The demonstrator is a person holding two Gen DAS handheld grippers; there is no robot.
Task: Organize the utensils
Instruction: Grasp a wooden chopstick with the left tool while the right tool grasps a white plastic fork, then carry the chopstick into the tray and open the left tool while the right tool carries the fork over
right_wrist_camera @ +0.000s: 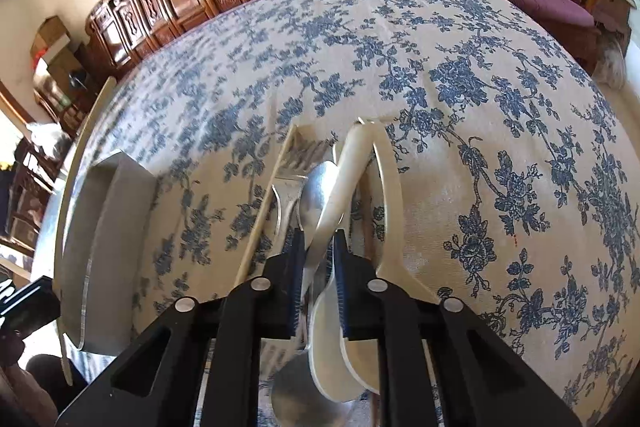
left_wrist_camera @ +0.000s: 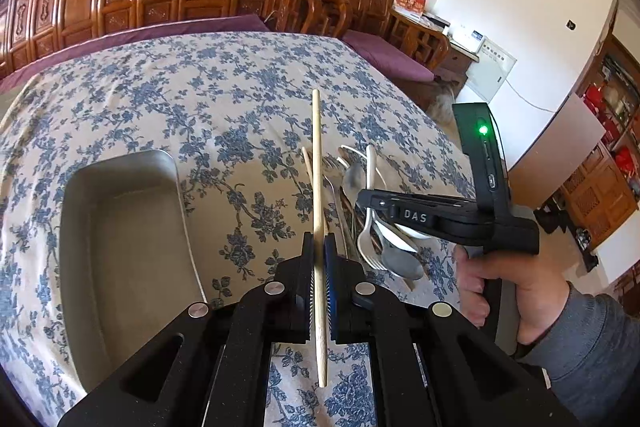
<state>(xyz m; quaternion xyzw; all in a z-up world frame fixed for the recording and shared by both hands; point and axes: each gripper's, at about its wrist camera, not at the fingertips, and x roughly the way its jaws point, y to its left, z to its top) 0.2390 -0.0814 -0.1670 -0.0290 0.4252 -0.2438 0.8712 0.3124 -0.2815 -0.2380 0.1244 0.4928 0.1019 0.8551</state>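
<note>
Floral tablecloth (left_wrist_camera: 208, 99), left tongs (left_wrist_camera: 319, 267) clamping chopstick (left_wrist_camera: 317, 163) pointing straight ahead

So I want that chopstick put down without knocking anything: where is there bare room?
The tray looks bare inside. Bare cloth lies between the tray and the chopstick. It is crowded right of it, where the utensil pile sits under the right gripper.

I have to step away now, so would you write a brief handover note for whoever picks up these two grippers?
Left gripper: shut on a wooden chopstick, held above the tablecloth.
Right gripper: jaws around a white spoon in the utensil pile; closure unclear.
Metal tray: left of the pile, nothing in it.
Done: nothing placed yet.
Left: put the chopstick in the tray, then the second chopstick, forks and spoons.
</note>
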